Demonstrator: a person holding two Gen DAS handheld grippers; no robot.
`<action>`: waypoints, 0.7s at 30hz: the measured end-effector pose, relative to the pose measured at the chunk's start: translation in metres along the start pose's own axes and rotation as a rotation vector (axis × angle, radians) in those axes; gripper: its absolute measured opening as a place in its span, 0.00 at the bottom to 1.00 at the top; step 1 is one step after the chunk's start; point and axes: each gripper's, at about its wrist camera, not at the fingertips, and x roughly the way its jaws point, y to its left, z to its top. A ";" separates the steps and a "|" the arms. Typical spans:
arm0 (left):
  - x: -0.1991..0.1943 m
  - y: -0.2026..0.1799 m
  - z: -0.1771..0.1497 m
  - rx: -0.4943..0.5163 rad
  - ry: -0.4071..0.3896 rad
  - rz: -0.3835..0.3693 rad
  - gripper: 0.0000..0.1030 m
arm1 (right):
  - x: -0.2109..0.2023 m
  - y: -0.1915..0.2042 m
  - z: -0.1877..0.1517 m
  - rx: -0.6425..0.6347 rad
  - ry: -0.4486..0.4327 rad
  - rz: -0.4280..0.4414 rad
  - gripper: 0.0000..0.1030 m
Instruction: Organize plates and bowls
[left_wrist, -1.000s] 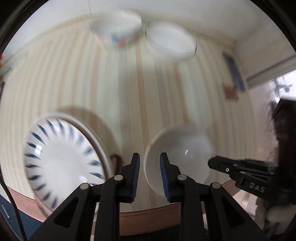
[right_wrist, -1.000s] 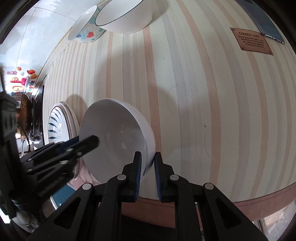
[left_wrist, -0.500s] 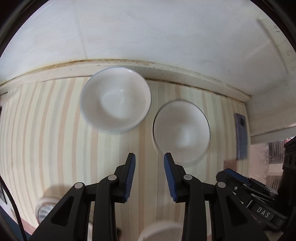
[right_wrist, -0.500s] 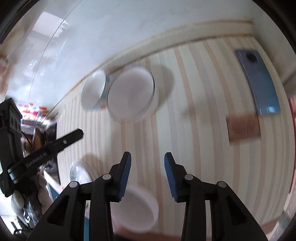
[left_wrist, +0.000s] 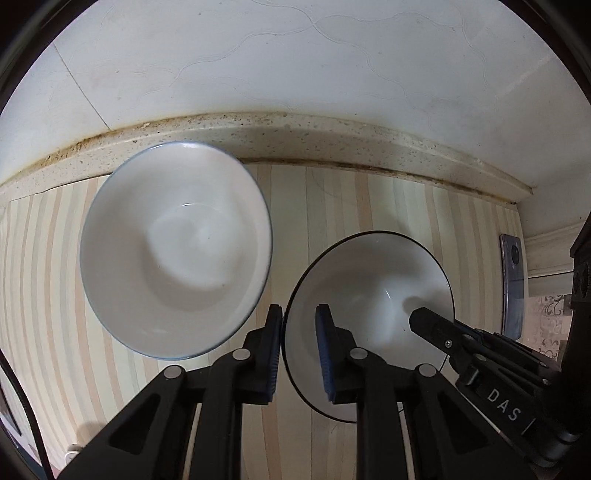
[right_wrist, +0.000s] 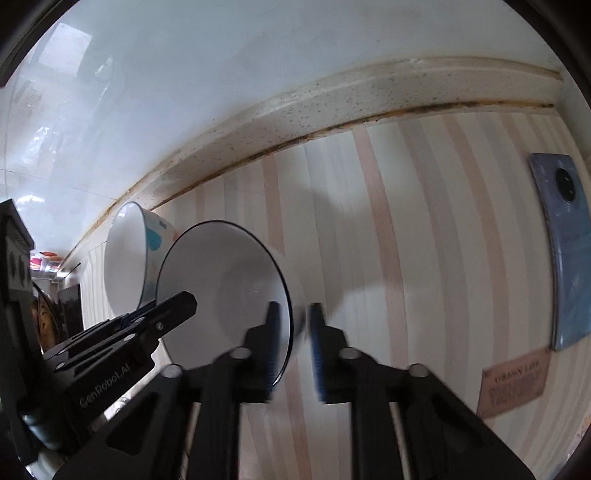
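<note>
A white bowl with a thin dark rim (left_wrist: 369, 280) stands on the striped counter (left_wrist: 332, 206) near the back ledge. My left gripper (left_wrist: 299, 332) straddles its left rim, one pad outside and one inside, its jaws closing onto the wall. In the right wrist view the same bowl (right_wrist: 221, 288) has my right gripper (right_wrist: 293, 332) closing over its right rim, blurred. The right gripper's finger (left_wrist: 436, 325) shows inside the bowl. The left gripper's finger (right_wrist: 173, 306) reaches in from the left. A blue-rimmed bowl (left_wrist: 173, 251) with a coloured pattern outside (right_wrist: 125, 258) sits right beside it.
A speckled ledge (left_wrist: 295, 133) and a white wall close off the back of the counter. A blue phone (right_wrist: 565, 251) lies at the right with a small brown label (right_wrist: 513, 384) below it. Bare striped counter lies between the bowls and the phone.
Both grippers left the plain white bowl at the counter's front, opened, and moved to the back. Their jaws have since narrowed over opposite rims of the dark-rimmed bowl.
</note>
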 end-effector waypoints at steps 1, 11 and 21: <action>0.000 0.000 0.000 -0.002 -0.001 0.000 0.16 | 0.001 0.000 0.000 -0.003 -0.002 -0.001 0.11; -0.034 -0.005 -0.011 0.021 -0.036 -0.010 0.16 | -0.009 0.010 -0.012 -0.036 -0.003 -0.015 0.11; -0.091 -0.002 -0.060 0.057 -0.051 -0.072 0.16 | -0.076 0.024 -0.059 -0.053 -0.039 0.014 0.11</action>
